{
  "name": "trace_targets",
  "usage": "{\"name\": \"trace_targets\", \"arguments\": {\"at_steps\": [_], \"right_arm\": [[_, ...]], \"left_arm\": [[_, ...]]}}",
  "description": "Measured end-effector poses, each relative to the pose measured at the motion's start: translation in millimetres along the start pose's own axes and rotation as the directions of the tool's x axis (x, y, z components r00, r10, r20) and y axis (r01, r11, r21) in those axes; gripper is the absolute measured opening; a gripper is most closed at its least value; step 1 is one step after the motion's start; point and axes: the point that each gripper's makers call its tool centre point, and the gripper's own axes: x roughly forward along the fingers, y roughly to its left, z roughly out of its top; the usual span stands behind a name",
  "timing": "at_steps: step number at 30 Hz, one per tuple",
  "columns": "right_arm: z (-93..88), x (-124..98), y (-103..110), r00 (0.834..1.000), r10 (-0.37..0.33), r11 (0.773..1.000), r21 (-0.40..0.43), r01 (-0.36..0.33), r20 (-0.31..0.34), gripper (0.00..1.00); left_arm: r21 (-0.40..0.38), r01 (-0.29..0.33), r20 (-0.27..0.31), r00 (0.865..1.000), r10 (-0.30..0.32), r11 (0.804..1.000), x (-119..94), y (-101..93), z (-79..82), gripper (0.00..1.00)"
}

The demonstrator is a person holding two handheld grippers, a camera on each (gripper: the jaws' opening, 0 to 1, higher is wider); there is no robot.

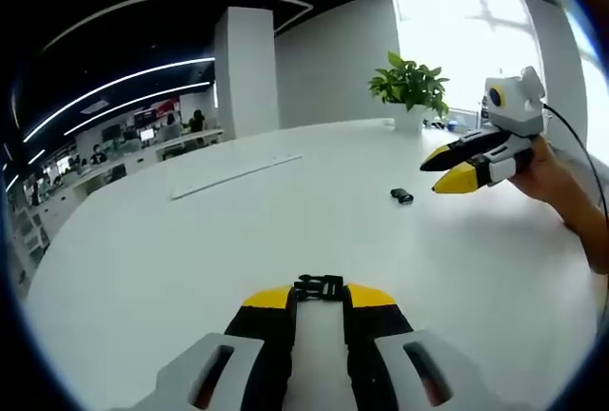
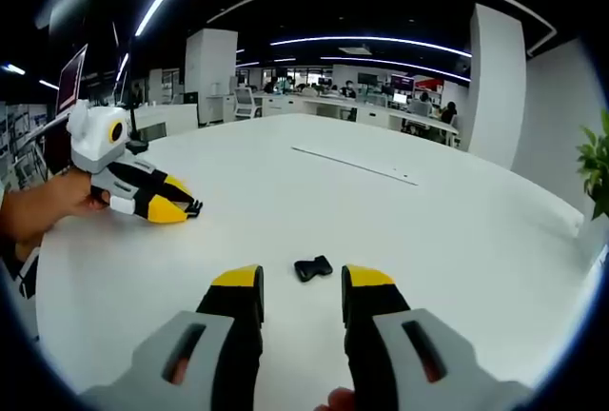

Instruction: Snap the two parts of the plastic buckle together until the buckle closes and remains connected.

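One black buckle part [image 1: 319, 287] sits pinched between the yellow tips of my left gripper [image 1: 320, 295], which is shut on it just above the white table [image 1: 171, 268]. In the right gripper view that same left gripper [image 2: 186, 208] is at the left, with the held buckle part [image 2: 194, 207] poking out of its tips. The other black buckle part [image 2: 312, 267] lies loose on the table, just beyond my right gripper [image 2: 303, 280], whose jaws stand open and apart from it. From the left gripper view the loose part [image 1: 402, 196] lies below the right gripper [image 1: 442, 171].
A potted plant [image 1: 411, 88] stands at the table's far edge near a bright window. A long thin strip [image 2: 354, 165] lies flat across the table's middle. A person's hand [image 2: 48, 204] holds the left gripper. Office desks and a white pillar [image 1: 245, 68] stand beyond.
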Motion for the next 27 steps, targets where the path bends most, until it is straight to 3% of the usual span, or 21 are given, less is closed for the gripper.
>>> {"name": "trace_targets", "arguments": {"at_steps": [13,27], "right_arm": [[-2.1,1,1,1.000,0.004,1.000,0.001,-0.004,-0.007,0.33],[-4.0,1,0,1.000,0.002,1.000,0.001,-0.002,-0.015,0.33]], "left_arm": [[-0.048,0.042,0.003,0.999,-0.042,0.998,-9,-0.9,-8.6,0.19],[-0.046,0.013,0.012,1.000,-0.013,0.999,-13,-3.0,-11.6,0.20]]}}
